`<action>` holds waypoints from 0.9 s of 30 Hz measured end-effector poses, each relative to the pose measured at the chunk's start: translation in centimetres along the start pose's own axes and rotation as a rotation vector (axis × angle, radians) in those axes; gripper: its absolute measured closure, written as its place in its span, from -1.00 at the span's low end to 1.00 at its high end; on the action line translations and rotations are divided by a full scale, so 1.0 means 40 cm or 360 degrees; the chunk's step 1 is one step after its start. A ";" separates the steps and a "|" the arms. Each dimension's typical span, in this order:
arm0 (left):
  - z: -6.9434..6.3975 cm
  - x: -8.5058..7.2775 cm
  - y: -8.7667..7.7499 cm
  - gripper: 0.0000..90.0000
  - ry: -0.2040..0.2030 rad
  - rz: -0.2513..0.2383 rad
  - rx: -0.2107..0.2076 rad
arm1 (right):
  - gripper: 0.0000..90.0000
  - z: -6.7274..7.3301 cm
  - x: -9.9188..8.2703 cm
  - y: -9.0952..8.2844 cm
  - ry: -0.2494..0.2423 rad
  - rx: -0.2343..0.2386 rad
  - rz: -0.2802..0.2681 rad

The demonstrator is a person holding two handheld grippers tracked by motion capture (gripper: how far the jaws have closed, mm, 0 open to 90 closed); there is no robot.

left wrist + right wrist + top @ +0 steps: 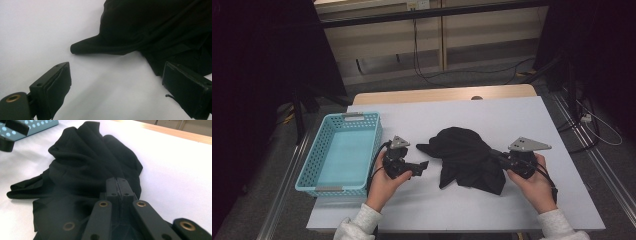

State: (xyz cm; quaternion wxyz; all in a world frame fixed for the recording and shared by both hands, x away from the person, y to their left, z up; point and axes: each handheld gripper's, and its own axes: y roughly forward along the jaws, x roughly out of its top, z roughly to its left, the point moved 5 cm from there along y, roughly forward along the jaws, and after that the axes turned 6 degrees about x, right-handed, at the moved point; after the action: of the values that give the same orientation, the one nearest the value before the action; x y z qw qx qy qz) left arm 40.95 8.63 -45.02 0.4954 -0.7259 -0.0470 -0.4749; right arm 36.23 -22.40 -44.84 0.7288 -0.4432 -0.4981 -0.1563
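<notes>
— Looking down from the high view, your right gripper point(498, 155) sits at the right edge of the crumpled black cloth garment point(467, 157); its own view shows the jaws pressed together with a fold of that dark fabric pinched at their tips; is that how it feels in your hand?

— And my left?

— Your left gripper point(424, 164) lies low over the white table cover point(492, 112), just left of the garment and not touching it; its jaws stand wide apart with bare white surface between them; in the left gripper view a narrow, sleeve-like point of the cloth point(82, 47) reaches toward that gap.

— Where does the garment lie?

— Near the middle of the table, bunched in a heap; the light blue perforated plastic basket point(323, 145) stands at the left edge, close beside your left hand point(384, 182); your right hand point(537, 185) grips from the garment's right side.
</notes>
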 end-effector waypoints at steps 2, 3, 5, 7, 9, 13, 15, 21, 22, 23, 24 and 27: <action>0.000 0.000 0.000 -0.81 0.0002 -0.0002 0.0000 | 1.00 -0.003 0.002 -0.001 0.0012 -0.0012 -0.0014; 0.000 0.000 0.000 -0.81 -0.0001 -0.0004 0.0002 | 1.00 -0.005 0.004 -0.001 0.0009 -0.0015 -0.0017; 0.002 0.002 -0.003 -0.81 -0.0002 -0.0010 0.0008 | 1.00 -0.010 0.006 -0.005 0.0011 -0.0033 -0.0019; 0.004 0.003 -0.003 -0.81 0.0000 -0.0013 0.0011 | 1.00 -0.016 0.006 -0.009 0.0018 -0.0035 -0.0011; 0.006 0.004 -0.004 -0.81 0.0006 -0.0017 0.0015 | 1.00 -0.024 0.001 -0.016 0.0040 -0.0038 -0.0003; 0.004 0.001 -0.005 -0.81 0.0001 -0.0008 0.0006 | 1.00 -0.039 -0.010 -0.029 0.0068 -0.0050 0.0027; 0.003 0.004 -0.007 -0.81 -0.0004 -0.0019 0.0009 | 1.00 -0.047 -0.017 -0.034 0.0092 -0.0067 0.0047; 0.002 0.008 -0.012 -0.81 0.0011 -0.0028 0.0014 | 1.00 -0.045 -0.021 -0.032 0.0079 -0.0060 0.0055; 0.002 0.007 -0.011 -0.81 0.0007 -0.0026 0.0012 | 1.00 -0.044 -0.018 -0.030 0.0068 -0.0054 0.0046; 0.002 0.006 -0.011 -0.81 0.0008 -0.0019 0.0012 | 1.00 -0.041 -0.015 -0.029 0.0066 -0.0047 0.0041; 0.002 0.006 -0.010 -0.81 0.0004 -0.0023 0.0012 | 1.00 -0.039 -0.014 -0.027 0.0063 -0.0048 0.0040; 0.000 0.004 -0.007 -0.81 0.0009 -0.0018 0.0009 | 1.00 -0.039 -0.011 -0.024 0.0045 -0.0057 0.0035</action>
State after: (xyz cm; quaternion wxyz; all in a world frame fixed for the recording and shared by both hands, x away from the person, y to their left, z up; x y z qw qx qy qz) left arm 40.90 8.68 -44.72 0.4948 -0.7230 -0.0510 -0.4795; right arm 36.31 -24.30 -44.92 0.7293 -0.4595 -0.4799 -0.1634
